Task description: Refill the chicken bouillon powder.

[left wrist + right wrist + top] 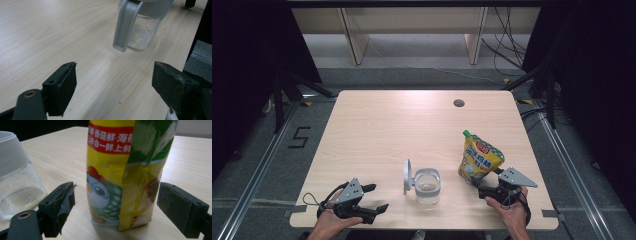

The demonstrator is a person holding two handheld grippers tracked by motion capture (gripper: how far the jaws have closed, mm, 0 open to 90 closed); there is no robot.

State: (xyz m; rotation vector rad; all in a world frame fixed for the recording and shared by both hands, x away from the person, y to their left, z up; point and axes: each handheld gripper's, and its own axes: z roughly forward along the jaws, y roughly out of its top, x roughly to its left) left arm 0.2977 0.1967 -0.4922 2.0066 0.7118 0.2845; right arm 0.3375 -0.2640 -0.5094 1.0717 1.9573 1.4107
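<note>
High view first: the pale wooden rectangular desk (377,125) carries everything, with a small round cable hole (459,103) near its far right edge. On its near right part stands the yellow plastic seasoning pouch with a green spout cap and a red label (479,157), upright and leaning a little to the left. Left of the pouch, near the middle of the near edge, sits the clear glass jar with a grey plastic collar (427,186), and its grey flip lid (407,176) stands open on the jar's left side. A thin layer of pale grains lies in the bottom of the jar.

Right tool (488,186), held in the person's right hand (512,210), is at the near right edge just beside the foot of the pouch. In the right gripper view the right tool (117,207) has its jaws spread wide, one on each side of the pouch's lower part (120,182), and neither pad touches it; it grips nothing. The jar (17,182) shows at that view's left.

Left tool (374,197), in the left hand (329,225), lies low at the near left edge, well apart from the pouch and some way left of the jar. The left gripper view shows the left tool (115,82) with its jaws wide apart and empty over bare desk (50,30), pointing toward the jar (143,32) and its hanging lid (125,25). Small crumbs (120,87) are scattered on the wood between the jaws.
</note>
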